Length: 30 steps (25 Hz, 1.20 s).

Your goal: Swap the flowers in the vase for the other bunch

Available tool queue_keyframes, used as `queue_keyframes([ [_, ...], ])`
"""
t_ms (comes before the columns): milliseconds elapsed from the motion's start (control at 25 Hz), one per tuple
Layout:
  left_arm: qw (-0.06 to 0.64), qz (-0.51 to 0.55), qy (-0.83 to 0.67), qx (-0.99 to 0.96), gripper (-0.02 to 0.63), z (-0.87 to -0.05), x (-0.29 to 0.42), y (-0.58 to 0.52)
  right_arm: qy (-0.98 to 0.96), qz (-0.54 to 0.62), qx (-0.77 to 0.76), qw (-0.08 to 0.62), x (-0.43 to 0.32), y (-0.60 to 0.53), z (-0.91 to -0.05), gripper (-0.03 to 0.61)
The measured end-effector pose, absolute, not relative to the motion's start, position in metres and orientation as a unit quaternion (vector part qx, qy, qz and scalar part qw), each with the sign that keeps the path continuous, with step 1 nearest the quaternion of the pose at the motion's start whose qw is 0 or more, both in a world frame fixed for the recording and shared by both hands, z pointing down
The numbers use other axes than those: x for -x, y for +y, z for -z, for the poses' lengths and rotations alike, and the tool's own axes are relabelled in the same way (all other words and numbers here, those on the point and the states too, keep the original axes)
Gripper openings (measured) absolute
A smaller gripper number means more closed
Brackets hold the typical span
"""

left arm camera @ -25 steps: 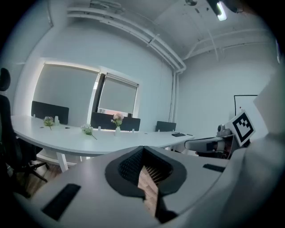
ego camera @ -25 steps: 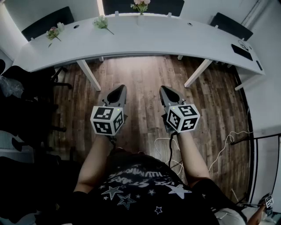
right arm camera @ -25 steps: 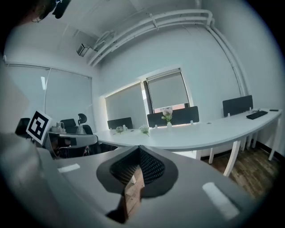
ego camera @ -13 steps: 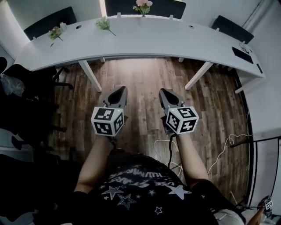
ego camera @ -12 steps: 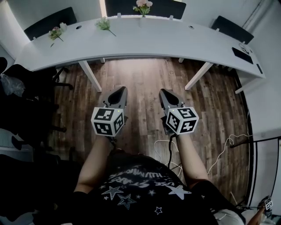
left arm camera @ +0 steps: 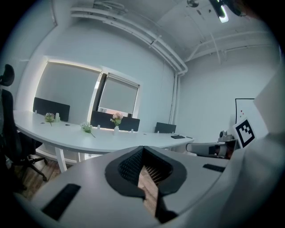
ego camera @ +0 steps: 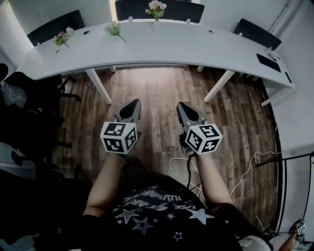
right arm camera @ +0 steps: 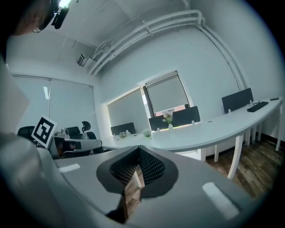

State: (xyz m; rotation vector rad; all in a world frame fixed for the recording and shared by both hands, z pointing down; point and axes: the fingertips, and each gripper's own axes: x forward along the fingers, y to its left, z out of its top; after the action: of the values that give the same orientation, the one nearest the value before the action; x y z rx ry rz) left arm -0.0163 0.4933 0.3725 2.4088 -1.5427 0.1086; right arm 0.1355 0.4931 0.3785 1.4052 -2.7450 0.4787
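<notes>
You stand well back from the long curved white bench, so left claw and right claw hang pinched together, empty. Pink flowers fill the small white vase at its far edge; the pale loose bunch lies beside it.

**White table, brown floor, pink blooms**

The table is white. The floor is brown wood in streaked planks. The flowers are pink with green leaves; the bunch is pale green-white. The left gripper and right gripper are grey, their cubes patterned in black-and-white squares. The shirt is black with white stars.
</notes>
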Motion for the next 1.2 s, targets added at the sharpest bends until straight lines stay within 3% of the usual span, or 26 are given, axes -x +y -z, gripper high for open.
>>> queue_keyframes([
  [520, 0.131, -0.044, -0.523, -0.841, 0.008, -0.379, 0.003, 0.460, -0.870, -0.169, -0.462, 0.028, -0.148, 0.465, -0.400, 0.003],
  [1200, 0.146, -0.034, -0.506, -0.850, 0.008, -0.384, 0.035, 0.298, -0.852, -0.185, -0.488, 0.047, -0.129, 0.318, -0.411, 0.003],
])
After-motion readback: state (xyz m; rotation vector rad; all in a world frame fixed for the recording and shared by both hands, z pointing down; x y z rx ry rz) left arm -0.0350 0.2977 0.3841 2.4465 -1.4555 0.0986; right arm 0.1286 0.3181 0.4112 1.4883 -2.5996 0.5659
